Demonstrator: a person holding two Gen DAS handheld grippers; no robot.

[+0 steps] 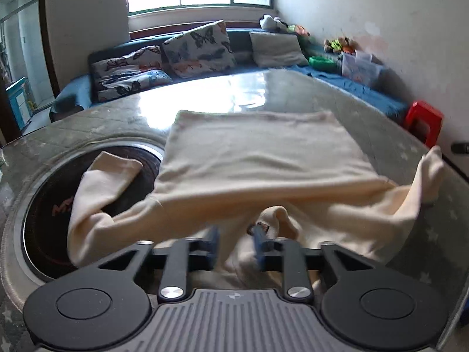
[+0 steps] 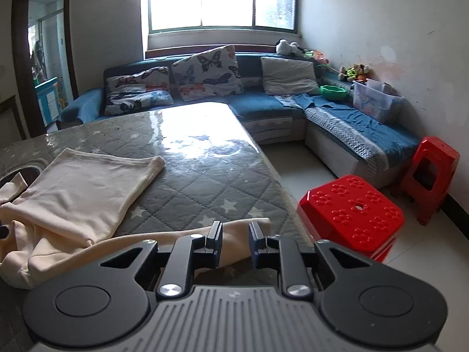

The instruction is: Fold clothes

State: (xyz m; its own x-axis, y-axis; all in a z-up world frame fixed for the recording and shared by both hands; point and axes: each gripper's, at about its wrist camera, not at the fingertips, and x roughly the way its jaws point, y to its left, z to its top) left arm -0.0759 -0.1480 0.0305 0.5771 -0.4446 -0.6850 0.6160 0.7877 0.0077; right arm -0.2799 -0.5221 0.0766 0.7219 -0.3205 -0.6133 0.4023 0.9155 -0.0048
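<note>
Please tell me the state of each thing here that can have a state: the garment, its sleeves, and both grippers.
Cream garment: partly folded, lying on the table.
Left sleeve: spread sideways over the round cooktop.
Right sleeve: stretched out, unfolded.
Left gripper: jaws open, over cloth.
Right gripper: jaws open, over the sleeve.

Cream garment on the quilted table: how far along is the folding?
Done: the cream garment has its body doubled flat. In hand: nothing; both grippers' fingers stand apart, the right gripper over the right sleeve. Left: both sleeves, the left sleeve sprawling over the round burner.
</note>
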